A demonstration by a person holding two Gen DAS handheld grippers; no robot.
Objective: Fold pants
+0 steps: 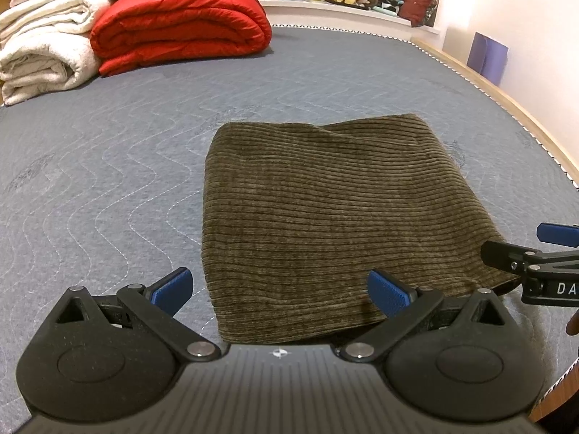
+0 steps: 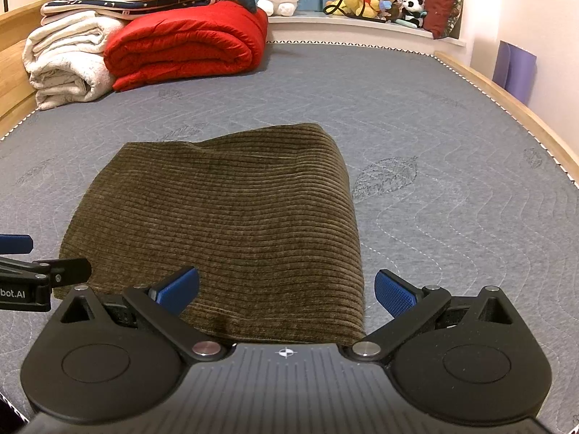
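Both grippers, left gripper (image 1: 280,289) and right gripper (image 2: 286,289), hung spread and empty at the near edge of the folded pants (image 2: 224,217), so I judged squaring the corners best.

Both wrist views low, sharing pants (image 1: 336,224)

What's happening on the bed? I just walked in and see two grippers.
A person is folding pants with two handheld grippers. The olive corduroy pants lie as a compact folded rectangle on the grey mattress. The left gripper and right gripper are both open at its near edge, holding nothing.
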